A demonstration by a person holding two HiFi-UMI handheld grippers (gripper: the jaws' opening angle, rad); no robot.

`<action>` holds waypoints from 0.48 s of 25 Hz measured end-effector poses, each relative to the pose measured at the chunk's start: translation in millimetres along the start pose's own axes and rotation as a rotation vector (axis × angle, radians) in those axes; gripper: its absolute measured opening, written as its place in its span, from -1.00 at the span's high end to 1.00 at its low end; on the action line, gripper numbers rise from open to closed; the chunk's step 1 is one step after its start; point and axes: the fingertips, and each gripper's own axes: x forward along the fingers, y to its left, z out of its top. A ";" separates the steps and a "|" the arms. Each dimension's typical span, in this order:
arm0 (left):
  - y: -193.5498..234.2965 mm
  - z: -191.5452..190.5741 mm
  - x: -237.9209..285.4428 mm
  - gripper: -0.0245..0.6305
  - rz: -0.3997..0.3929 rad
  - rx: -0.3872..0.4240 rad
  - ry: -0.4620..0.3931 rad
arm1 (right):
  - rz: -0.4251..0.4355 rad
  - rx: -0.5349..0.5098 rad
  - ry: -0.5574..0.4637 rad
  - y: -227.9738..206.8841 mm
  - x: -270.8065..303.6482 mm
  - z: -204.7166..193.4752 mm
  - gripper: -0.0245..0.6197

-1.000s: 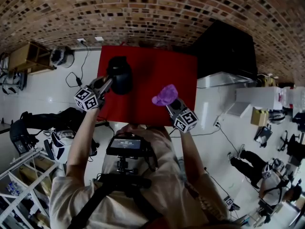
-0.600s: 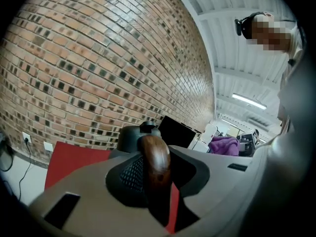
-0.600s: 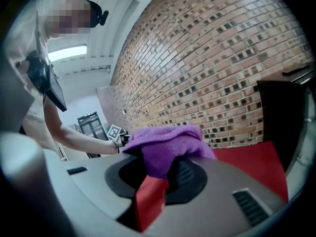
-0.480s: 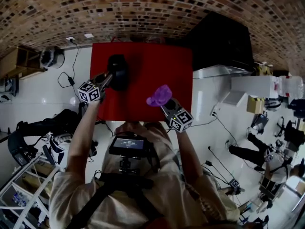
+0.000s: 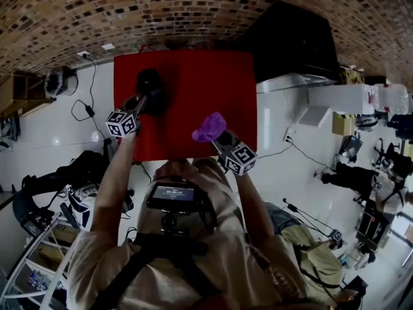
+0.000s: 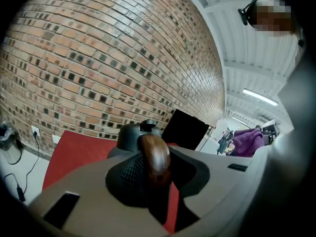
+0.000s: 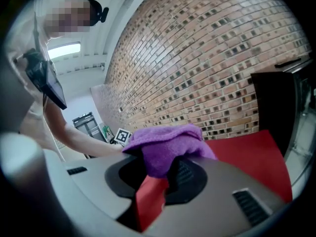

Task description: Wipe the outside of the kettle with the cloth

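Note:
A black kettle [image 5: 150,86] sits at the back left of the red table [image 5: 193,89]; whether its base rests on the surface I cannot tell. My left gripper [image 5: 138,103] is shut on its brown wooden handle [image 6: 154,158], with the dark kettle body [image 6: 132,133] just beyond the jaws. My right gripper [image 5: 217,136] hovers near the table's front edge, shut on a bunched purple cloth [image 5: 208,126]. The cloth [image 7: 165,144] fills the right gripper view and hides those jaws' tips. Cloth and kettle are apart.
A tall black box [image 5: 290,41] stands at the table's back right against the brick wall [image 5: 193,5]. Cables [image 5: 90,105] trail over the white floor at left. A wire shelf [image 5: 29,270] is at lower left. People [image 5: 352,176] stand at right.
My left gripper has sunk toward the red table with the kettle by its handle. The right gripper with the cloth has drifted slightly lower and left.

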 end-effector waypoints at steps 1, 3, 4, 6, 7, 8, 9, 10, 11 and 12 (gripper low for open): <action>2.8 -2.3 -0.8 0.64 0.005 -0.005 -0.005 | -0.004 0.003 -0.004 -0.1 -0.3 -1.8 0.61; 7.2 -3.5 -3.4 0.64 0.011 -0.016 -0.025 | -0.012 0.012 -0.013 -0.9 -1.0 -4.7 0.61; 8.7 -3.7 -5.2 0.64 0.011 -0.019 -0.034 | -0.016 0.019 -0.014 -1.0 -1.3 -6.0 0.61; 8.7 -6.4 -9.9 0.64 0.009 -0.007 -0.044 | -0.022 0.028 -0.013 -0.7 -1.8 -9.3 0.61; 6.6 -9.6 -12.7 0.64 0.006 0.011 -0.041 | -0.025 0.030 -0.011 -0.6 -2.5 -11.2 0.61; 2.9 -14.2 -15.6 0.64 0.001 0.036 -0.032 | -0.028 0.033 -0.010 -0.7 -3.6 -13.0 0.61; -2.0 -20.0 -18.7 0.64 -0.007 0.065 -0.018 | -0.031 0.038 -0.010 -0.7 -5.1 -13.9 0.61; -7.9 -26.6 -21.8 0.64 -0.018 0.094 0.000 | -0.034 0.042 -0.010 -0.5 -6.8 -14.1 0.61; -14.3 -33.4 -25.0 0.64 -0.032 0.121 0.021 | -0.036 0.048 -0.011 -0.2 -8.5 -14.2 0.61; -20.4 -40.4 -28.1 0.63 -0.046 0.144 0.043 | -0.038 0.054 -0.013 -0.1 -9.9 -14.9 0.61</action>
